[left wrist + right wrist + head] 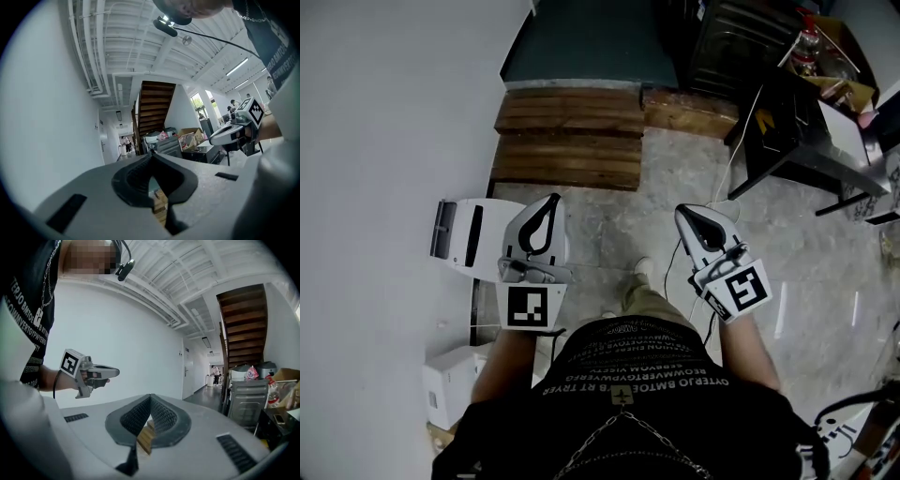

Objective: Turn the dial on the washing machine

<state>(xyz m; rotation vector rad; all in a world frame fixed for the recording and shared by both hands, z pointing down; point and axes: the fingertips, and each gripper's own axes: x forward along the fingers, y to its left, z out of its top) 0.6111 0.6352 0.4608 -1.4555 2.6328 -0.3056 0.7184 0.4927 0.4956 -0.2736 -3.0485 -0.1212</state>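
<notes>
Both grippers are held level in front of the person, side by side and apart. In the head view my left gripper and my right gripper point toward wooden steps. The left gripper has its pad tips touching, with nothing between them. My right gripper is shut and empty too. Each shows in the other's view: the right gripper and the left gripper. A grey boxy appliance stands far ahead under the staircase; no dial can be made out on it.
A white wall runs along the left, with a white box at its foot. A black table with clutter stands at the right, and a cable crosses the stone floor. A corridor opens far ahead.
</notes>
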